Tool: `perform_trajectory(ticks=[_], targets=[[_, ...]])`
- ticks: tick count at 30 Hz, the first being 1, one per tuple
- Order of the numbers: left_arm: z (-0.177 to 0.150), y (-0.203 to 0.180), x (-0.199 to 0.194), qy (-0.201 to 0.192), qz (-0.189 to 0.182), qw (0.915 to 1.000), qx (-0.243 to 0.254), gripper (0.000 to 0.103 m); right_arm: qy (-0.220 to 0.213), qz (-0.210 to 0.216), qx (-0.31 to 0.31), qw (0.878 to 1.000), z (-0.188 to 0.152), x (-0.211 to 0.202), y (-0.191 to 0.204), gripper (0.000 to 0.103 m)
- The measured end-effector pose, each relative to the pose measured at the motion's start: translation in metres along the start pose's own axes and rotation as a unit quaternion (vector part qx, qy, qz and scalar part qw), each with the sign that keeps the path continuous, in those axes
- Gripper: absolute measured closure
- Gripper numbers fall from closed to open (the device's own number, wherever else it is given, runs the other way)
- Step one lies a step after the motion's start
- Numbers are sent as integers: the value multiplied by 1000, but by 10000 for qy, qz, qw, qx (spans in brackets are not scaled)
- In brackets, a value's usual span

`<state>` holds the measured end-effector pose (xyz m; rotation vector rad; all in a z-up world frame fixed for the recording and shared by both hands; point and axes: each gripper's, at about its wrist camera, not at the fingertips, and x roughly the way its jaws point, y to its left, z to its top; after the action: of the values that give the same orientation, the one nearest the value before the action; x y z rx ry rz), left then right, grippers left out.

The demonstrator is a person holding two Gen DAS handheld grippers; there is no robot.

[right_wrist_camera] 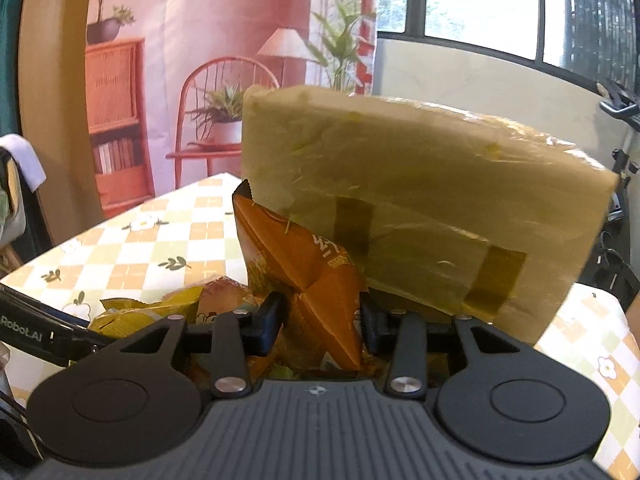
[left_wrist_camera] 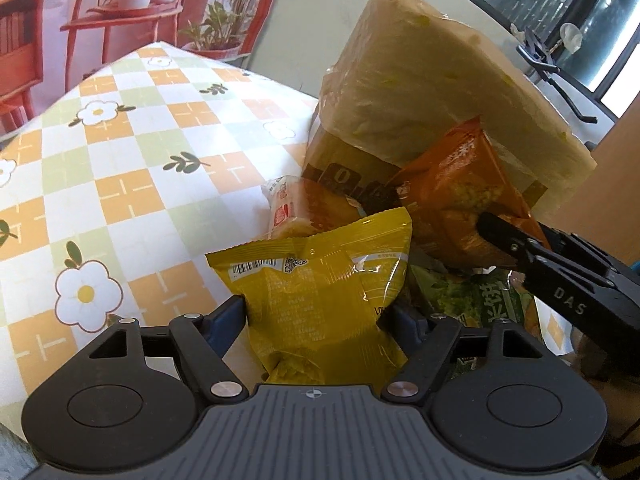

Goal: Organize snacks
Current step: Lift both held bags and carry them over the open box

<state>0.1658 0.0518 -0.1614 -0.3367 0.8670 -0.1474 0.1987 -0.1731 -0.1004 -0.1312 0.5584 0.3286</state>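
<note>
Against the taped cardboard box (right_wrist_camera: 420, 216), the right gripper (right_wrist_camera: 322, 316) pinches the orange snack packet (right_wrist_camera: 304, 276); just beside it the left gripper (left_wrist_camera: 320, 316) squeezes the yellow snack packet (left_wrist_camera: 320, 276). Both look light, crinkly, slippery and easily crushed, so grip the flat sealed edges gently.

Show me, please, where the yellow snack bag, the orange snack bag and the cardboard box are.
yellow snack bag (left_wrist_camera: 320, 280): left wrist view, middle of its back panel.
orange snack bag (right_wrist_camera: 316, 276): right wrist view, creased middle.
cardboard box (right_wrist_camera: 440, 184): right wrist view, wrapped side face.
</note>
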Motion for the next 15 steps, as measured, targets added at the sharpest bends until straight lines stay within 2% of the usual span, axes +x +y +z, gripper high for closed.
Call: perform_trajectory(ticks=[4, 8, 15], targets=[[2, -9, -11, -213, 168, 9993, 260, 24, -141, 33, 174, 9997, -1, -15, -6, 61], [10, -15, -29, -613, 184, 9969, 453, 24, -341, 58, 398, 9986, 1, -31, -15, 61], [37, -35, -54, -1184, 5, 9891, 879, 24, -910, 22, 617, 9939, 18, -59, -28, 61]])
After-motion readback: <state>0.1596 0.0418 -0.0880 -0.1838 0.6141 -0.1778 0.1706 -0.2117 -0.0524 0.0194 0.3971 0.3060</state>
